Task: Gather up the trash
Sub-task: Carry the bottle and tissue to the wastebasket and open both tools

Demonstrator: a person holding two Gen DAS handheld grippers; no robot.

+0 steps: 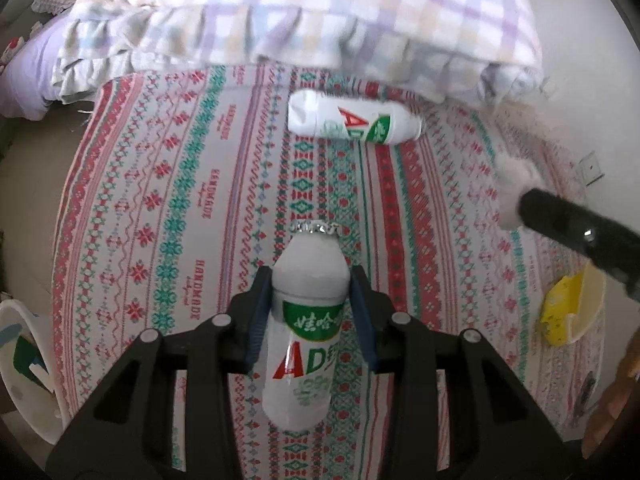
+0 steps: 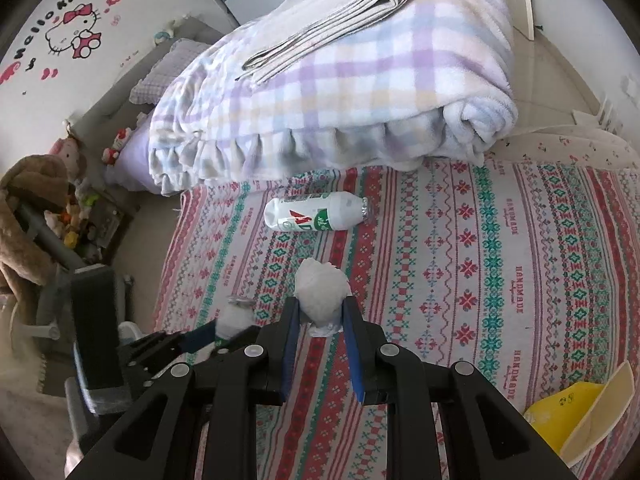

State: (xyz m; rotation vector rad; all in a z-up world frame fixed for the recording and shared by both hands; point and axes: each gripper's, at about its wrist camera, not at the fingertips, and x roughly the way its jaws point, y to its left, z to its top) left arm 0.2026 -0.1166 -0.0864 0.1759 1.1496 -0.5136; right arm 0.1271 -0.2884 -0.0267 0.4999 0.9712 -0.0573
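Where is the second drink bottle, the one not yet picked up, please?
The loose bottle lies on its side on the patterned bedspread, just below the folded plaid blanket, ahead of both grippers in both views.

Open patterned bedsheet (image 2: 500,280) fills mid-frame and right; a lying bottle (image 2: 316,213) (upper centre) and the folded blanket (image 2: 360,80) above it block the top, yellow bin (image 2: 580,412) lower right.
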